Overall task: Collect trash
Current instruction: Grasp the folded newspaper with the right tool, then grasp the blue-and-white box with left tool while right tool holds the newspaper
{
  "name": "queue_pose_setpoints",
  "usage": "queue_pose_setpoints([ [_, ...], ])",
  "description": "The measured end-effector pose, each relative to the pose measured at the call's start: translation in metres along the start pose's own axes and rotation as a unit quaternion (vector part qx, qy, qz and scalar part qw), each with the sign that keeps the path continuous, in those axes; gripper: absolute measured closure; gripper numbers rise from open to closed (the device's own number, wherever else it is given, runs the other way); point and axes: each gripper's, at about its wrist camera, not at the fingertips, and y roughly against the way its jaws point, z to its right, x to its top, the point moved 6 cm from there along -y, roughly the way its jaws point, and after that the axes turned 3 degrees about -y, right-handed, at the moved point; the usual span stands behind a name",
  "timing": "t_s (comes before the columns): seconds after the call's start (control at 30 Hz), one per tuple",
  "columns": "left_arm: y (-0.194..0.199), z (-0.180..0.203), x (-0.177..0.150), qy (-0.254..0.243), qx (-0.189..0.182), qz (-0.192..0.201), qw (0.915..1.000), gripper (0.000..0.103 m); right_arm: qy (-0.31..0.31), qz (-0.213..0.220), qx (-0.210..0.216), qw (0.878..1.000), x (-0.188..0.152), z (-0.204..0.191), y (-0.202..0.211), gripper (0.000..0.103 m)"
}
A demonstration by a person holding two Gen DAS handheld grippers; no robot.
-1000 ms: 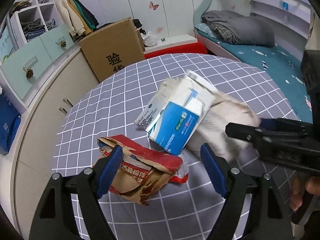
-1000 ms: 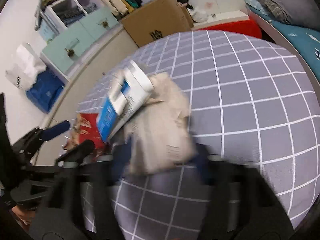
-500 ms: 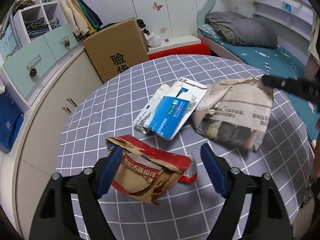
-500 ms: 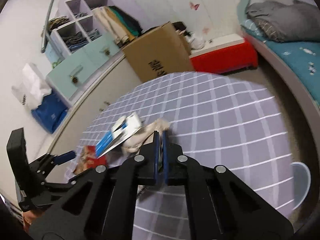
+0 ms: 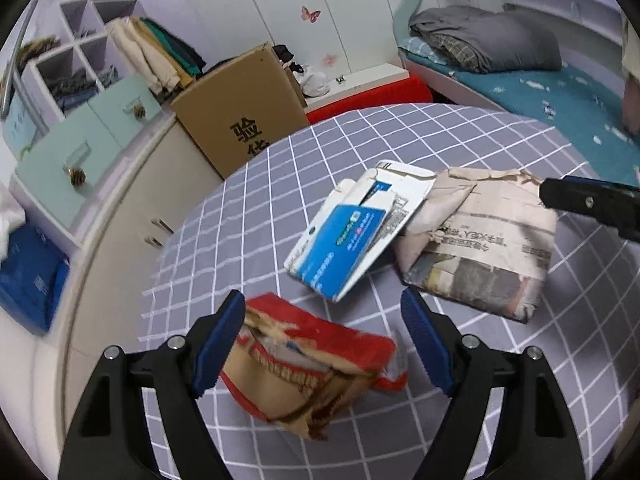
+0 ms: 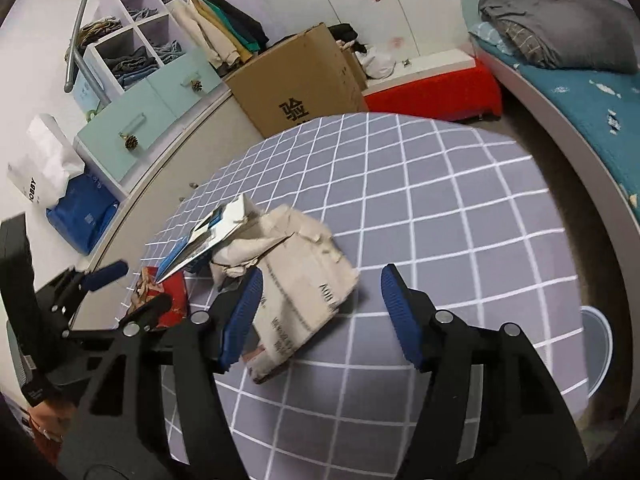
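Two grippers hang over a round surface covered in grey cloth with a white grid. The left gripper has its blue-padded jaws wide apart, and the torn red-and-brown paper bag lies crumpled on the cloth between them; whether either pad touches it I cannot tell. The right gripper has just been opening its jaws, which now stand apart with nothing pressed between them: the folded newspaper lies on the cloth, mostly beside and ahead of the left pad, one corner reaching into the gap.

From the left wrist view the newspaper is a yellowed, creased bundle with ragged upper edges and printed columns, lying flat. A flattened blue-and-white carton, stiff and glossy, leans with one edge on the newspaper and its lower corner near the red bag, so it sits between the two pieces. From the right wrist view the carton is tilted up, edge-on.

Beyond the surface stands a brown cardboard box with black printed characters, open at the top. Left of it are pale green drawers with pinecone-like knobs, cubby shelves of folded clothes, and a blue bag on the floor. A bed with teal sheet and grey quilt lies to the right.
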Motion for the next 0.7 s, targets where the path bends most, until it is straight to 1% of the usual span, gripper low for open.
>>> queue_pose_setpoints([
  [0.07,-0.007,0.002,0.005,-0.014,0.012,-0.007,0.9998,0.025,-0.004,-0.003,-0.001,1.0,-0.003,-0.001,-0.004,0.041],
  [0.2,-0.028,0.01,0.014,-0.053,0.059,-0.034,0.9963,0.024,-0.014,-0.017,0.008,1.0,-0.01,-0.008,-0.014,0.041],
  [0.27,-0.034,0.01,0.017,-0.059,0.078,-0.036,0.9945,0.025,-0.016,-0.021,0.008,1.0,-0.012,-0.011,-0.019,0.038],
  [0.3,-0.037,0.011,0.018,-0.059,0.083,-0.038,0.9941,0.025,-0.016,-0.024,0.008,1.0,-0.014,-0.012,-0.022,0.038],
  [0.37,-0.039,0.01,0.019,-0.053,0.073,-0.033,0.9954,0.044,-0.017,-0.029,0.01,0.999,-0.015,-0.014,-0.028,0.037],
  [0.4,-0.04,0.008,0.019,-0.043,0.059,-0.035,0.9967,0.063,-0.017,-0.025,0.011,0.999,-0.015,-0.015,-0.03,0.036],
  [0.47,-0.039,0.002,0.021,-0.034,0.061,-0.027,0.9972,0.069,-0.017,-0.023,0.011,1.0,-0.014,-0.018,-0.033,0.035],
  [0.53,-0.036,-0.004,0.021,-0.02,0.053,-0.019,0.9982,0.082,-0.023,-0.024,0.017,0.999,-0.012,-0.019,-0.037,0.035],
  [0.57,-0.034,-0.007,0.02,-0.011,0.046,-0.016,0.9988,0.084,-0.024,-0.024,0.017,0.999,-0.011,-0.02,-0.038,0.035],
  [0.6,-0.032,-0.011,0.02,0.001,0.034,-0.013,0.9993,0.092,-0.024,-0.022,0.015,0.999,-0.01,-0.02,-0.039,0.035],
  [0.7,-0.028,-0.018,0.019,0.023,0.017,-0.004,0.9996,0.096,-0.027,-0.02,0.015,0.999,-0.008,-0.022,-0.042,0.035],
])
